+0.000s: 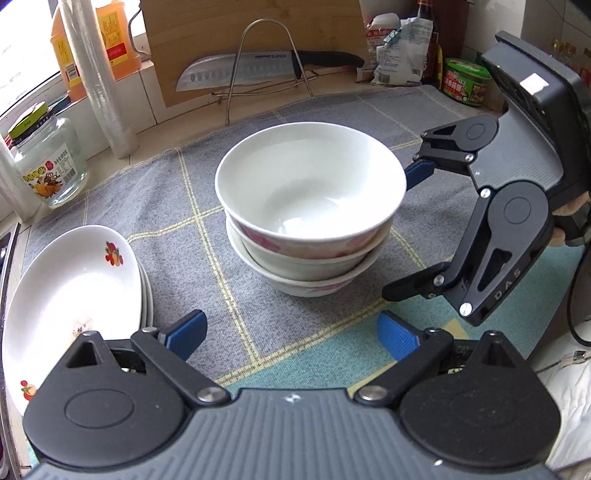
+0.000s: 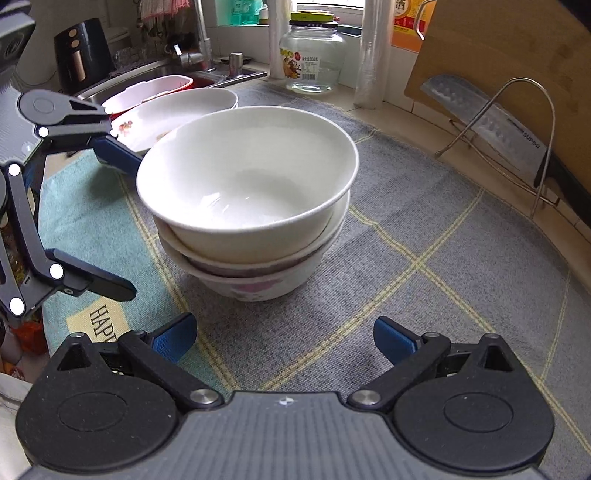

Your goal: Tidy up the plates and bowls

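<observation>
Three white bowls with pink flowers [image 1: 310, 206] [image 2: 247, 192] stand nested in one stack on the grey checked cloth [image 1: 207, 229]. A stack of white plates with a fruit print [image 1: 74, 295] [image 2: 177, 110] lies at the cloth's sink-side edge. My left gripper [image 1: 291, 334] [image 2: 114, 221] is open on one side of the bowl stack, nothing between its blue pads. My right gripper [image 2: 284, 339] [image 1: 408, 232] is open on the opposite side, also holding nothing. One blue pad of each reaches close to the top bowl's rim; whether it touches I cannot tell.
A kitchen knife [image 1: 236, 70] rests on a wire rack [image 1: 266, 59] before a wooden cutting board [image 1: 221, 33]. A glass jar [image 1: 48, 162], a cling-film roll [image 1: 99, 81], bottles and a green tin [image 1: 465, 81] line the back. The sink holds a red basin [image 2: 147, 88].
</observation>
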A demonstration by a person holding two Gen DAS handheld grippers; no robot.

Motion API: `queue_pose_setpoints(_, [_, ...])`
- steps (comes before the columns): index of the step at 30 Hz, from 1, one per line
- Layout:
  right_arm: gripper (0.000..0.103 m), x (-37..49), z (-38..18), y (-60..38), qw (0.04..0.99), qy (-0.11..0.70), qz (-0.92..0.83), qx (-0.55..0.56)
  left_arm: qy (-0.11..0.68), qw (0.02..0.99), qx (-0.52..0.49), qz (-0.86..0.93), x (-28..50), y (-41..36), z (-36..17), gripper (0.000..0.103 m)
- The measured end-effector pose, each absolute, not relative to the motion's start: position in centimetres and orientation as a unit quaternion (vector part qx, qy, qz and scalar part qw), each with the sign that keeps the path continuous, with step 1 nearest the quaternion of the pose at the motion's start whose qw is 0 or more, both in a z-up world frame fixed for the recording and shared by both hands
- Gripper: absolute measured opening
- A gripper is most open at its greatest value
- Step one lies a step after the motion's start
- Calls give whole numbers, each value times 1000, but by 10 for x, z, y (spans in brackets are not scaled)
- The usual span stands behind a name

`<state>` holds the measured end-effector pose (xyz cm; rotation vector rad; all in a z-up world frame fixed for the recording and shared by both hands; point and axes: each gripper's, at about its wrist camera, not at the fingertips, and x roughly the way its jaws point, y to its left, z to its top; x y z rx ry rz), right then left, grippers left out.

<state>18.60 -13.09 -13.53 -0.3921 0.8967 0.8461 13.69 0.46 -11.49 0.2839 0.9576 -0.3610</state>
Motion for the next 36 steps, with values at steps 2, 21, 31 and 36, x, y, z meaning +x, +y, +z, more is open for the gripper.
queue_pose_setpoints(2, [103, 186, -140, -128, 791, 417, 406, -188, 459, 859, 149, -172, 137, 3, -116, 98])
queue_pose_setpoints(21, [103, 185, -147, -119, 801, 400, 401, -196, 463, 820, 165, -293, 178, 17, -143, 98])
queue_pose_setpoints(31, [103, 189, -148, -120, 793, 389, 422, -202, 455, 808, 200, -315, 185, 12, -153, 101])
queue_pose_setpoints(36, [103, 191, -147, -123, 780, 387, 443, -214, 457, 805, 202, -319, 192, 11, -151, 99])
